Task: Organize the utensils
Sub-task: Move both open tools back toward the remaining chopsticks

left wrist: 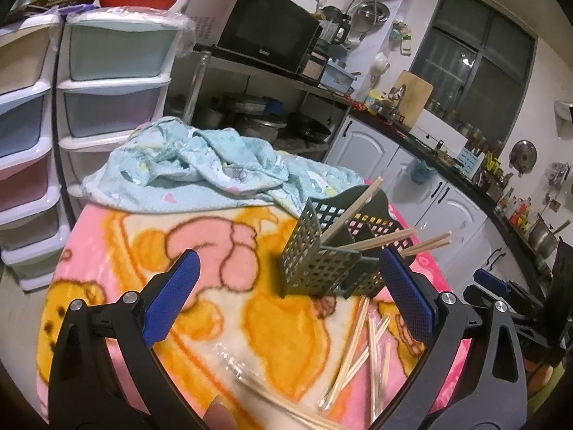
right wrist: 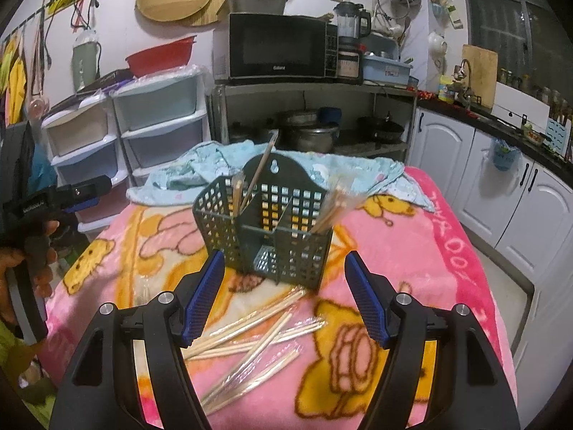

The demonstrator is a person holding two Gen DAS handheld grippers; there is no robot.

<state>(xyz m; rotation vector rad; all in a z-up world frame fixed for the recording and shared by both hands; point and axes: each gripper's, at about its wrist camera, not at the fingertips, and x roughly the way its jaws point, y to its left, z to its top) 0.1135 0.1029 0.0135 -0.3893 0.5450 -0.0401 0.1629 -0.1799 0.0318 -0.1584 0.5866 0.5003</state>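
Observation:
A dark green perforated utensil basket stands on the pink cartoon blanket; a few wrapped chopsticks lean in its compartments. Several more wrapped chopsticks lie loose on the blanket in front of it. My right gripper is open just short of the basket, above the loose chopsticks, with nothing between its blue pads. In the left wrist view the basket sits between the fingers of my open, empty left gripper, and loose chopsticks lie below. The other gripper shows at the right edge.
A crumpled light blue cloth lies behind the basket. Plastic drawer towers stand at the back left, a shelf with a microwave and pots behind. White kitchen cabinets run along the right. A hand holds the left gripper.

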